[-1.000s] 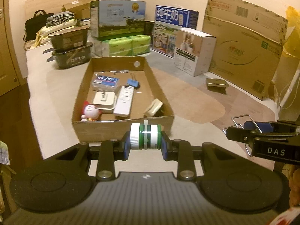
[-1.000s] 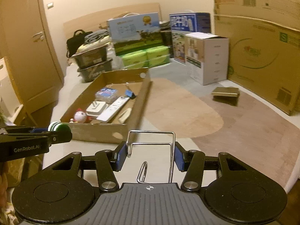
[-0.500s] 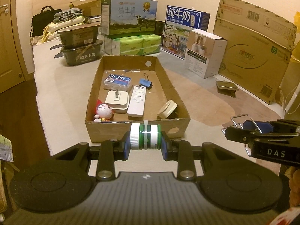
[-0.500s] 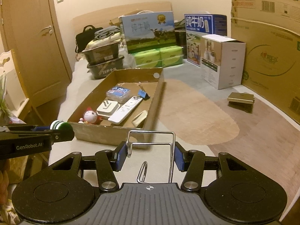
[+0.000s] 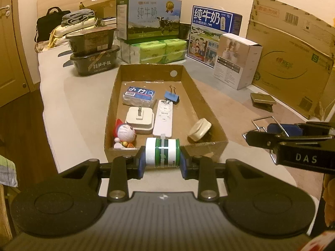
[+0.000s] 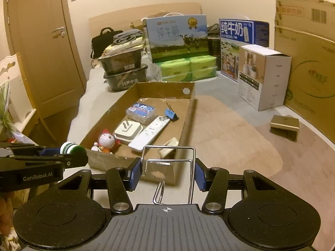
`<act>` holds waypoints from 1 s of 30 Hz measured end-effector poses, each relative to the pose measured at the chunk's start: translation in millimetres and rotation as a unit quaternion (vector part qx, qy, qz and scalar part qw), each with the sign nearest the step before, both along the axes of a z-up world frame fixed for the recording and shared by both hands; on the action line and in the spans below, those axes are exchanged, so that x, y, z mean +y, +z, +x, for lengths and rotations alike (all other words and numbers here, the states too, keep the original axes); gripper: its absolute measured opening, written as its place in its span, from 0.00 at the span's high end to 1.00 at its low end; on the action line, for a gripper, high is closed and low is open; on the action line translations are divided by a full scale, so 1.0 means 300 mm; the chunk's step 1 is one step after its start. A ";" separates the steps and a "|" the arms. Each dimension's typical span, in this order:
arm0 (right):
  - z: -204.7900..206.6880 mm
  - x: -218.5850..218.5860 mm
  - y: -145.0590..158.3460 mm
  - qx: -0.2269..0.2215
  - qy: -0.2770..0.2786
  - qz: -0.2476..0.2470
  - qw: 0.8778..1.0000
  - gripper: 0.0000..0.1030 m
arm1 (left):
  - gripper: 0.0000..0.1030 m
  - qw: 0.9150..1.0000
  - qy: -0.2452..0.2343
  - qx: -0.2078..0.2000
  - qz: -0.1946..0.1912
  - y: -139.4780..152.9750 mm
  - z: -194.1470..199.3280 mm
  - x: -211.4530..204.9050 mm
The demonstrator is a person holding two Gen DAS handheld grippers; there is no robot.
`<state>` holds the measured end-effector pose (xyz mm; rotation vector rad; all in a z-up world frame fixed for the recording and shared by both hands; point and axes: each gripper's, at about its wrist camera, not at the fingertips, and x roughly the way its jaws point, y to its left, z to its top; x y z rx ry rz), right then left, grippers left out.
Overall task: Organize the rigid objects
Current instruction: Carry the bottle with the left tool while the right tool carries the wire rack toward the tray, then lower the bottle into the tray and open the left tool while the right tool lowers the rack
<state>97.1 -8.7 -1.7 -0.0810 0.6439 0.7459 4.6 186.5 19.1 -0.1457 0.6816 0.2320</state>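
Note:
My left gripper (image 5: 162, 160) is shut on a small green bottle with a white cap (image 5: 162, 151), held sideways just before the near wall of the open cardboard box (image 5: 167, 146). My right gripper (image 6: 166, 172) is shut on a large binder clip, gripping its wire handles (image 6: 167, 150), near the box's front right corner (image 6: 178, 167). In the left wrist view the right gripper (image 5: 270, 133) sits to the right of the box. The box holds a Doraemon toy (image 5: 124, 135), a white charger (image 5: 139, 119), a white remote (image 5: 163, 117), a blue pack (image 5: 139, 95), a small blue clip (image 5: 171, 97) and a cream case (image 5: 199, 129).
The box lies on a beige-covered surface (image 5: 79, 108) with its edge at the left. Behind it stand black tubs (image 5: 94, 62), milk cartons (image 5: 148, 18), green packs (image 5: 161, 50) and a white box (image 5: 236, 60). A small tan box (image 5: 262, 100) lies at the right by a big cardboard sheet (image 5: 291, 62).
Both grippers have risen and moved toward the box, so I look more down into it. Each still holds its object.

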 end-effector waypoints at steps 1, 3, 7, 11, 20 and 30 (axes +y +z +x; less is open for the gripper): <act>0.011 0.012 0.002 -0.002 0.001 0.000 1.000 0.50 | 0.72 1.000 -0.001 0.000 0.001 0.001 0.010 0.006; 0.032 0.032 0.005 -0.004 0.003 0.000 1.000 0.50 | 0.72 1.000 -0.003 0.001 0.003 0.002 0.031 0.014; 0.070 0.073 0.009 -0.005 0.006 0.000 1.000 0.50 | 0.72 1.000 -0.008 0.005 0.006 -0.002 0.074 0.035; 0.107 0.108 0.009 -0.004 0.009 0.001 1.000 0.50 | 0.72 1.000 -0.010 0.007 0.008 -0.008 0.113 0.055; 0.174 0.159 -0.024 0.012 0.010 0.002 1.000 0.50 | 0.72 1.000 -0.015 0.013 0.009 -0.025 0.183 0.088; 0.245 0.183 -0.060 0.025 0.007 0.002 1.000 0.50 | 0.72 1.000 -0.020 0.022 0.009 -0.064 0.250 0.114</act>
